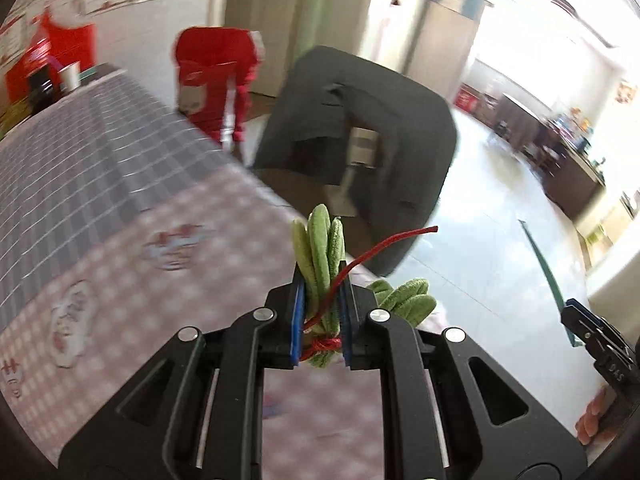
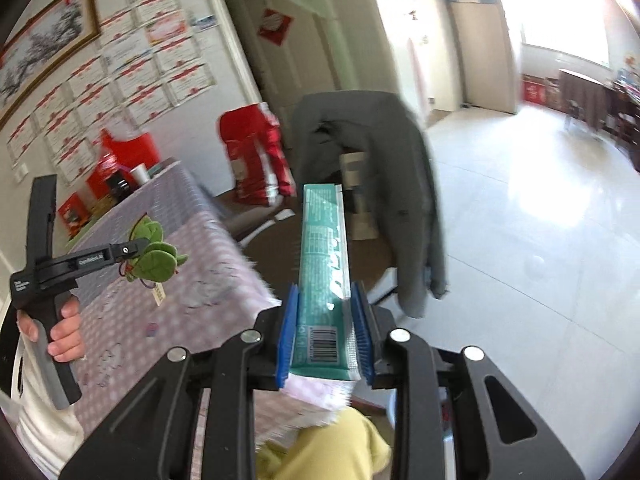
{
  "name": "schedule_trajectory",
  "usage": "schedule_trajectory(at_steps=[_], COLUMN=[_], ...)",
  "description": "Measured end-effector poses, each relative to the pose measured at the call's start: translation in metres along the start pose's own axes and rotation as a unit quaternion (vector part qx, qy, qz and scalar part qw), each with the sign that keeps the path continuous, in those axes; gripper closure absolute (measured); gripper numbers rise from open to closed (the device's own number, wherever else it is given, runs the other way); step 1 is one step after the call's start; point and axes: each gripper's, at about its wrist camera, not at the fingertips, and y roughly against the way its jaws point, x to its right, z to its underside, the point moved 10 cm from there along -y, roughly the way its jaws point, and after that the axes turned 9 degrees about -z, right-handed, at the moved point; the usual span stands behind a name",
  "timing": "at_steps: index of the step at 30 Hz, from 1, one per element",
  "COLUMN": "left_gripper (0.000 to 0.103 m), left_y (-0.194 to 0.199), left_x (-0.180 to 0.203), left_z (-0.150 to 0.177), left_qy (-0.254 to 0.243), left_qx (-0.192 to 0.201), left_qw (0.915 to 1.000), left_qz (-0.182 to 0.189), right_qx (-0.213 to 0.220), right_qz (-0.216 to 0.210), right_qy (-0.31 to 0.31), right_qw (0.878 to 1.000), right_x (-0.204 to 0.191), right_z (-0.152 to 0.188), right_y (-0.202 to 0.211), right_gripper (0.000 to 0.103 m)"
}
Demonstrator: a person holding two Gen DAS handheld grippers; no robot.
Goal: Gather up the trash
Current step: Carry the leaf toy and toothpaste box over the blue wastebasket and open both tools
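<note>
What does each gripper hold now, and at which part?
The left gripper clamps a green plush leaf bundle near its red-string-tied base. The right gripper clamps a teal wrapper at its barcode end.

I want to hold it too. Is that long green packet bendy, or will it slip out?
The packet probably feels fairly stiff: it sticks straight out of the right gripper without drooping. It looks thin, so likely light. Its shiny wrapper might be slippery, though the pads clamp it.
</note>
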Motion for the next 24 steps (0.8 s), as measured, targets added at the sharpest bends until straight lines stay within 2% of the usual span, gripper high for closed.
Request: schedule_trajectory(at_steps=[5,10,16,19,20,21,22,24], left_gripper=[0.088,0.088,0.088,0.085,0.074,0.047,0.037,0.035], left_y=[-0.009,-0.021,-0.037,-0.045,-0.049,-0.052,-0.054,-0.056], left_x=[0.075,0.148,0.219,0.244,0.252,0.257,0.262,0.270], left_z=[0.007,0.022,0.050,0.064,0.069,0.074,0.077,0.083], left_qy=[-0.053,-0.097,-0.141,-0.158,-0.164,-0.171,-0.175,-0.185], left_qx=[-0.004,-0.022,-0.048,-0.061,-0.064,-0.068,-0.068,-0.060], left_qw=[0.9980,0.9925,0.9833,0.9790,0.9772,0.9759,0.9750,0.9733], left_qz=[0.035,0.072,0.105,0.115,0.119,0.118,0.119,0.122], right_qx=[0.009,0.013,0.005,-0.002,-0.005,-0.007,-0.009,-0.014], right_qz=[0.032,0.064,0.093,0.106,0.109,0.111,0.114,0.118], right_qy=[-0.036,-0.065,-0.097,-0.112,-0.118,-0.121,-0.126,-0.133], right_qw=[0.999,0.996,0.991,0.988,0.987,0.986,0.985,0.984], right_x=[0.051,0.095,0.136,0.153,0.159,0.162,0.166,0.173], right_z=[0.013,0.029,0.055,0.068,0.073,0.076,0.080,0.087], right_y=[0.027,0.049,0.067,0.072,0.074,0.075,0.076,0.076], right_gripper=[0.077,0.077,0.077,0.076,0.076,0.076,0.076,0.076])
